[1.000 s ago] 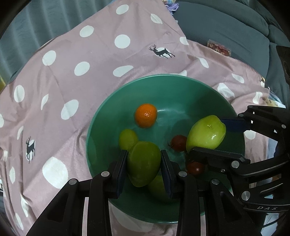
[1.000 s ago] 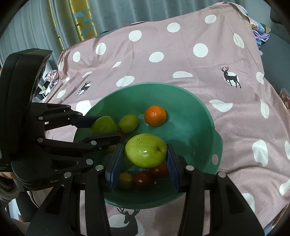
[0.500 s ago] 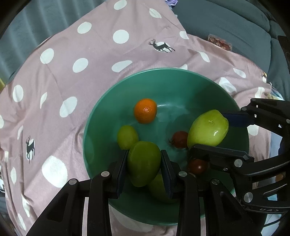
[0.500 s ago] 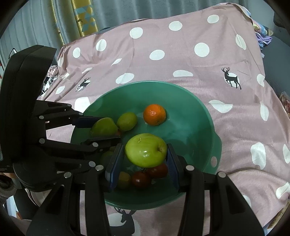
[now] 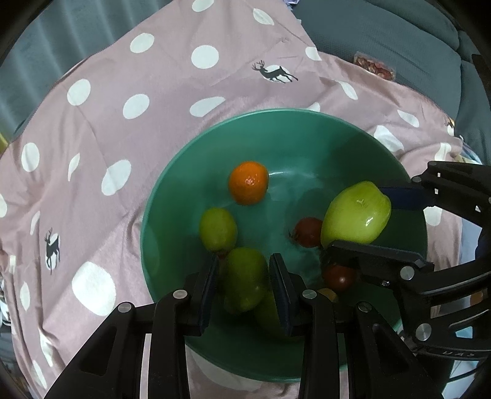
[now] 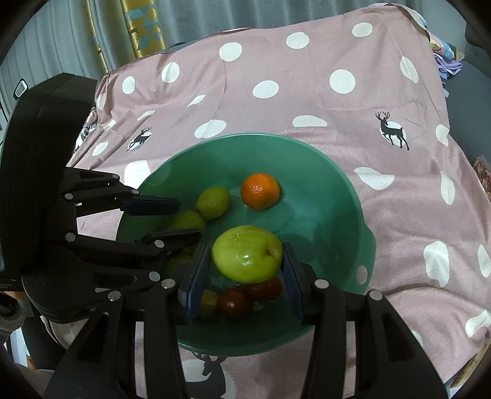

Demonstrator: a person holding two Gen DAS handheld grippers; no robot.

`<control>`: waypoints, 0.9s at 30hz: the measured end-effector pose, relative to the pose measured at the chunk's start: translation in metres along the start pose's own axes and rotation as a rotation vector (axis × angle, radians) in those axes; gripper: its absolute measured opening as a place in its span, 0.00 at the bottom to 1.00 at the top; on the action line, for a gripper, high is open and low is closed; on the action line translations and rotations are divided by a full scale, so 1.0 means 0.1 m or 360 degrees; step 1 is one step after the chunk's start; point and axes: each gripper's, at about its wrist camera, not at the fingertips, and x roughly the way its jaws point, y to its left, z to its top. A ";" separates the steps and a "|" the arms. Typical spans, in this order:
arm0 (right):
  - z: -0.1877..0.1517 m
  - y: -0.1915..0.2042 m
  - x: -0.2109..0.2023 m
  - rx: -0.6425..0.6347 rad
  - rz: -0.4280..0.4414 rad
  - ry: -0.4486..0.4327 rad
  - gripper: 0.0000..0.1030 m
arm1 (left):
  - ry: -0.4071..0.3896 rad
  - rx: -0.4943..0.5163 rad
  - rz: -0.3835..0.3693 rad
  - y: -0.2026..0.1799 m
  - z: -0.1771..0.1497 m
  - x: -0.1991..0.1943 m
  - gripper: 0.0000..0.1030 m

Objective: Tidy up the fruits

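A green bowl on a pink polka-dot cloth is seen from both wrist cameras. Only in the right wrist view are a yellow patterned curtain behind the table and the bowl's side handle with its hole shown; only in the left wrist view is the grey sofa beyond the cloth's far edge shown.

The left gripper is seen with its jaws narrowly spread and pinching a green pear-like fruit, which is held low among the fruit at the near side of the bowl; whether it is lifted clear of the fruit beneath cannot be told. The right gripper is seen with its jaws set wider and pressed on a large green apple, which is held above two dark red fruits.

An orange is found alone on the bowl floor toward the far side, with a small green fruit near it. The two grippers are crowded together over the near half of the bowl, the right gripper's lower finger lying just beside the left gripper's right finger. Bare bowl floor is left around the orange, and bare cloth is seen beyond the far rim and to the left gripper's left
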 end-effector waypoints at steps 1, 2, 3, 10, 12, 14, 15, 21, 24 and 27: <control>0.00 0.00 0.00 0.0000 -0.0002 0.0000 0.46 | -0.0003 0.0002 0.0004 0.00 0.00 0.00 0.35; 0.00 0.00 0.00 0.0002 -0.0002 -0.0002 0.46 | -0.0005 0.0003 0.0006 0.00 0.01 -0.01 0.35; 0.00 0.00 0.00 0.0003 -0.0002 -0.0002 0.46 | -0.0010 0.0004 0.0010 0.00 0.01 -0.01 0.35; 0.01 0.01 -0.05 0.0017 0.0006 -0.0022 0.46 | -0.0019 0.0006 0.0023 0.00 0.00 -0.04 0.35; 0.01 0.03 -0.07 0.0012 -0.0003 -0.0026 0.46 | -0.0019 0.0000 0.0029 0.01 -0.01 -0.05 0.35; 0.01 0.02 -0.07 0.0012 -0.0005 -0.0044 0.46 | -0.0018 -0.0011 0.0032 0.03 -0.01 -0.05 0.35; 0.01 0.02 -0.07 0.0012 -0.0003 -0.0044 0.46 | -0.0019 -0.0015 0.0033 0.03 -0.02 -0.06 0.35; 0.00 0.04 -0.12 0.0020 -0.0003 -0.0061 0.48 | -0.0019 -0.0035 0.0048 0.07 -0.05 -0.10 0.37; -0.01 0.05 -0.15 0.0026 -0.0018 -0.0071 0.59 | -0.0034 -0.0051 0.0058 0.08 -0.05 -0.14 0.47; -0.02 0.05 -0.20 0.0032 -0.0039 -0.0090 0.73 | -0.0051 -0.0067 0.0067 0.10 -0.06 -0.19 0.53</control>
